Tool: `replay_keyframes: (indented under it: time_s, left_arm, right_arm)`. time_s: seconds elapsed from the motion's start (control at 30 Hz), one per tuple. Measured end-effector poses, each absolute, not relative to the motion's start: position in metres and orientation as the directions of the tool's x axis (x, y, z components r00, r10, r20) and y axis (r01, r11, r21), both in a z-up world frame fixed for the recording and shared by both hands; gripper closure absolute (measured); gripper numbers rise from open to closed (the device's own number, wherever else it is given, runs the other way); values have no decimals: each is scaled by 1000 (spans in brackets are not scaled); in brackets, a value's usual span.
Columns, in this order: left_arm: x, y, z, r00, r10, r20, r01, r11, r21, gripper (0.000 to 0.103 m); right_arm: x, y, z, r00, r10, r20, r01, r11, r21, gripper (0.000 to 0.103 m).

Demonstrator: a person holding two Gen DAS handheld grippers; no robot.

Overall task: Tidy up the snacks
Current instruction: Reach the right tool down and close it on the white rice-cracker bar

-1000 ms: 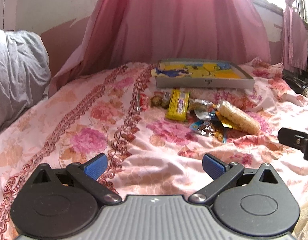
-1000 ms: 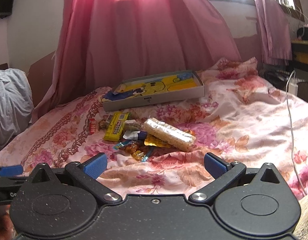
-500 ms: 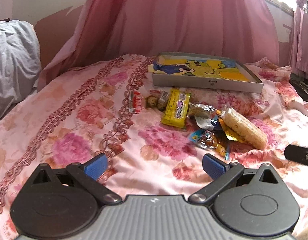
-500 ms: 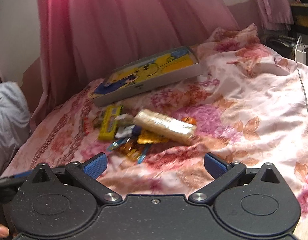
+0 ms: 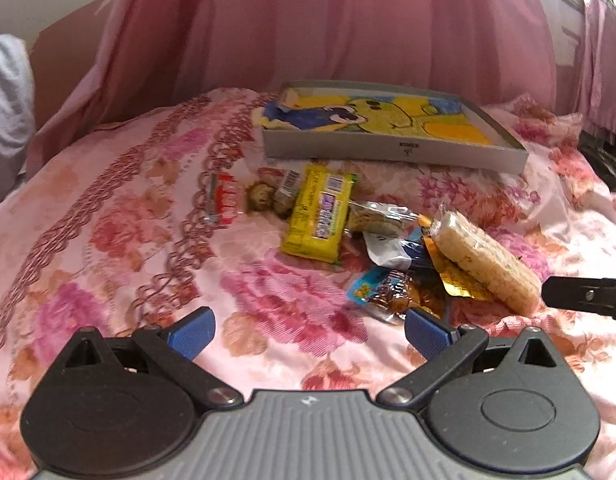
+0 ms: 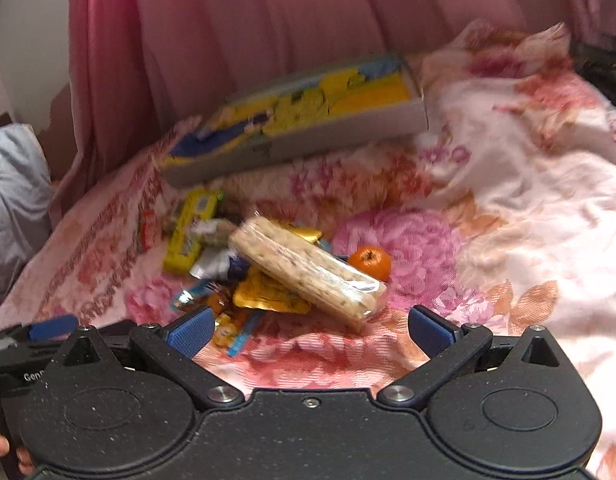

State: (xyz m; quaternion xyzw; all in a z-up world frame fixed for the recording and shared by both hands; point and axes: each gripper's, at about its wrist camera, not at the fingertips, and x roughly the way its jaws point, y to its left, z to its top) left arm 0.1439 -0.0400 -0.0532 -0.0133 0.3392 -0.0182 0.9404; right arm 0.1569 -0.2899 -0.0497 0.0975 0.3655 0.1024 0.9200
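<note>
Your right gripper (image 6: 308,330), jaws wide and empty, sits nearest the long clear-wrapped cereal bar (image 6: 308,266) atop the snack pile, its axis diagonal; left gripper (image 5: 308,332) likewise open.

orange fruit (image 6: 369,261) half hidden behind rice bar (image 6: 308,266), gray box (image 6: 292,140) motion-blurred, small wrappers (image 5: 395,292) unreadable

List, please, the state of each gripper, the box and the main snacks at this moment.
Left gripper: open, empty.
Right gripper: open, empty.
Box: open-topped, no snacks inside.
Rice cake pack: sealed, lying atop other wrappers.
Yellow bar: wrapped, flat on the bedsheet.
</note>
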Motion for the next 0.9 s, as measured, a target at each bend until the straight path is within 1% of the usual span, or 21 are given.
replay_keyframes:
  time_s: [0.07, 0.33, 0.47, 0.67, 0.8, 0.9]
  left_arm:
    - [150, -45, -57, 764, -53, -643, 48, 999, -26, 0]
    - [175, -57, -71, 742, -102, -662, 136, 991, 0, 0]
    - [183, -61, -73, 740, -116, -662, 169, 986, 15, 0]
    - [192, -64, -76, 728, -148, -669, 207, 978, 8, 0]
    - [196, -70, -80, 722, -168, -671, 248, 968, 24, 0]
    - [196, -76, -81, 717, -200, -667, 297, 954, 34, 0]
  right_arm:
    - [167, -294, -54, 705, 260, -659, -144, 964, 225, 1]
    - [197, -293, -63, 735, 220, -642, -261, 965, 31, 1]
    - [205, -286, -70, 734, 212, -645, -303, 953, -32, 1]
    - [215, -280, -78, 713, 228, -663, -320, 947, -19, 1]
    - [220, -279, -80, 706, 227, -671, -324, 946, -21, 1]
    - [219, -276, -80, 715, 236, -659, -354, 934, -50, 4]
